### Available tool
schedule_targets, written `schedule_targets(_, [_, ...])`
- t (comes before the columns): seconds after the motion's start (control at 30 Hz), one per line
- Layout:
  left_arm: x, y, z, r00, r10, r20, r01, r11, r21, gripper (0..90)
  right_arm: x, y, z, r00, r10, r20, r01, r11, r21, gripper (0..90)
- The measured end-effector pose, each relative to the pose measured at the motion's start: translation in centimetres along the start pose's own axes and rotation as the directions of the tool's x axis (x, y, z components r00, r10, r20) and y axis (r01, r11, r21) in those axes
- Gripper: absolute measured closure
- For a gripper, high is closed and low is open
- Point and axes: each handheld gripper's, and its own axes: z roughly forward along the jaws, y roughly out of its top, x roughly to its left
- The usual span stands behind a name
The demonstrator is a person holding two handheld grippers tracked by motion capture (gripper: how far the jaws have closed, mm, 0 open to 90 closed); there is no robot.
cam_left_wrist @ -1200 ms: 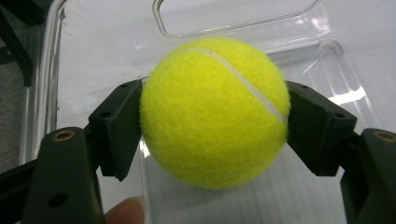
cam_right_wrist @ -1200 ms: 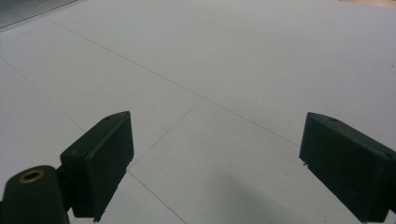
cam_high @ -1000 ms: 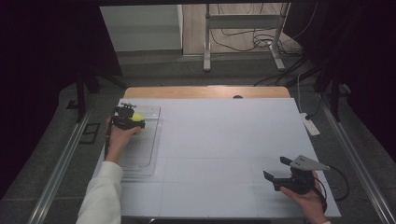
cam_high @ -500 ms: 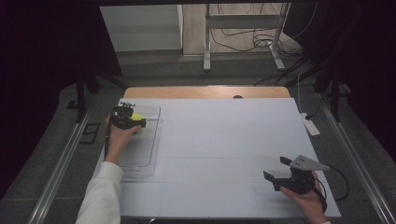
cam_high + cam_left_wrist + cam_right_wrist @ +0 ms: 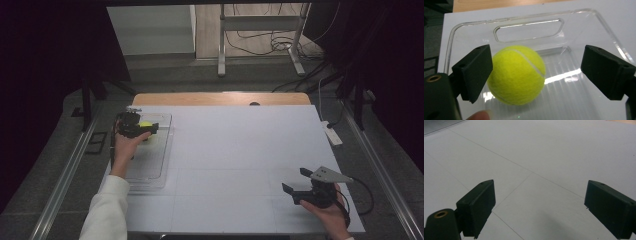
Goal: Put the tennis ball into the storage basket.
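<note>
The tennis ball point(image 5: 516, 75) lies in the clear tray point(image 5: 599, 27) at the left of the high view, between the left gripper point(image 5: 537, 72) jaws, which have just been opening. At lower right, the right gripper point(image 5: 297, 185) hovers open over the white tabletop point(image 5: 240, 150).

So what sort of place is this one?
Probably a lab recording bay: a white-topped table ringed by dark curtains, loose cables on the floor behind, floor rails alongside.
</note>
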Motion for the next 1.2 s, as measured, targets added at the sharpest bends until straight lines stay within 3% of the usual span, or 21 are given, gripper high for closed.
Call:
schedule_targets(0.2, [0.2,-0.1,-0.7,0.9988,-0.011,0.047,0.013,0.9995,-0.029,12.0,0.0,0.0,0.0,1.0000,0.001,0.001,-0.001,1.000,0.000,10.2])
schedule_targets(0.27, [0.2,-0.2,-1.2,0.9962,-0.028,0.082,0.032,0.9984,-0.047,12.1,0.0,0.0,0.0,1.0000,0.003,-0.001,-0.003,1.000,-0.002,10.2])
schedule_targets(0.53, [-0.2,-0.5,-2.3,0.9896,-0.019,0.143,0.031,0.9962,-0.082,12.6,-0.1,0.0,0.1,1.0000,0.003,-0.005,-0.003,1.000,-0.003,10.2])
schedule_targets(0.83, [-1.5,-0.5,-3.8,0.9746,0.042,0.220,-0.016,0.9932,-0.115,12.8,-0.2,-0.1,-0.1,0.9998,0.015,-0.012,-0.015,1.000,-0.008,10.2])
schedule_targets(0.93, [-2.2,-0.8,-4.6,0.9668,0.062,0.248,-0.030,0.9909,-0.131,12.9,-0.3,-0.2,-0.1,0.9998,0.016,-0.014,-0.016,1.000,-0.008,10.2])
schedule_targets(1.2, [-3.7,-1.9,-6.4,0.9553,0.107,0.276,-0.064,0.9853,-0.158,12.8,-0.1,0.0,-0.1,0.9997,0.008,-0.023,-0.009,1.000,-0.016,10.2])
